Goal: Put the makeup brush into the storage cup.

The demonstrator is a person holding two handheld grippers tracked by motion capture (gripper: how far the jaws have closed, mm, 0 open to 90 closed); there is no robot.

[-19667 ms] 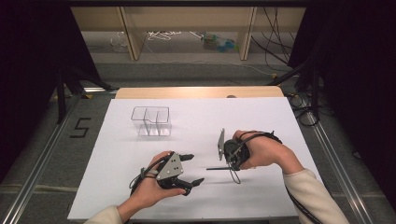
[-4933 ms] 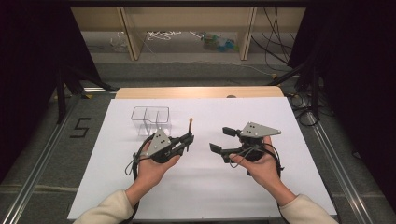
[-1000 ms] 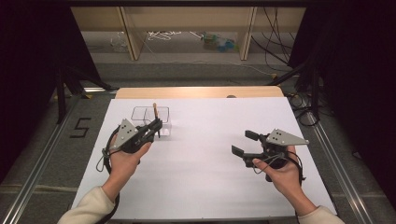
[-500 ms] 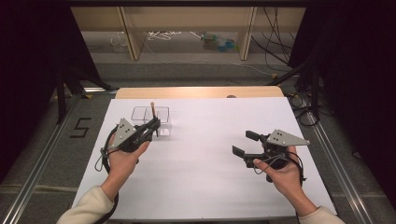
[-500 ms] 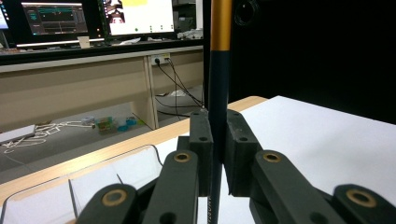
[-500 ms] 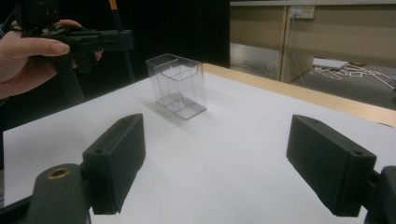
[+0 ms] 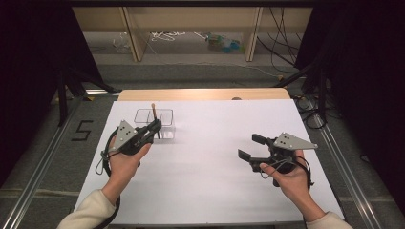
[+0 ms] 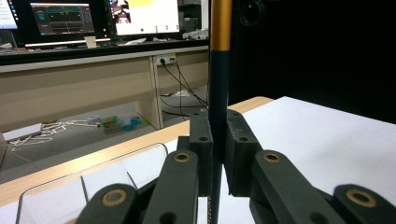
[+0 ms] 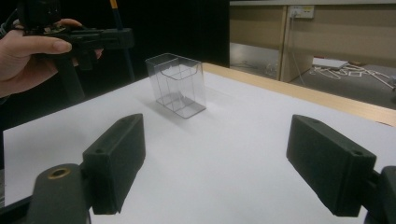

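The left gripper (image 7: 152,129) pinches a pencil (image 7: 154,114) upright between its pressed-together jaws; in the left gripper view the dark shaft with its orange upper part (image 8: 218,93) rises straight through the pads. It hangs at the near left side of a clear plastic holder (image 7: 154,123), which stands on the far left part of the white table sheet (image 7: 215,191), near the sheet's far edge and the bare wooden strip (image 7: 200,94) beyond it. The holder's dividers split it into compartments (image 9: 180,86); whether the pencil's tip is over one of them or just beside the rim I cannot tell. The right gripper (image 7: 250,148) rests well apart on the right half of the sheet, its jaws spread wide with nothing between them. The whole middle of the sheet between the two hands lies open. Metal rails (image 7: 33,191) flank the table on both sides.
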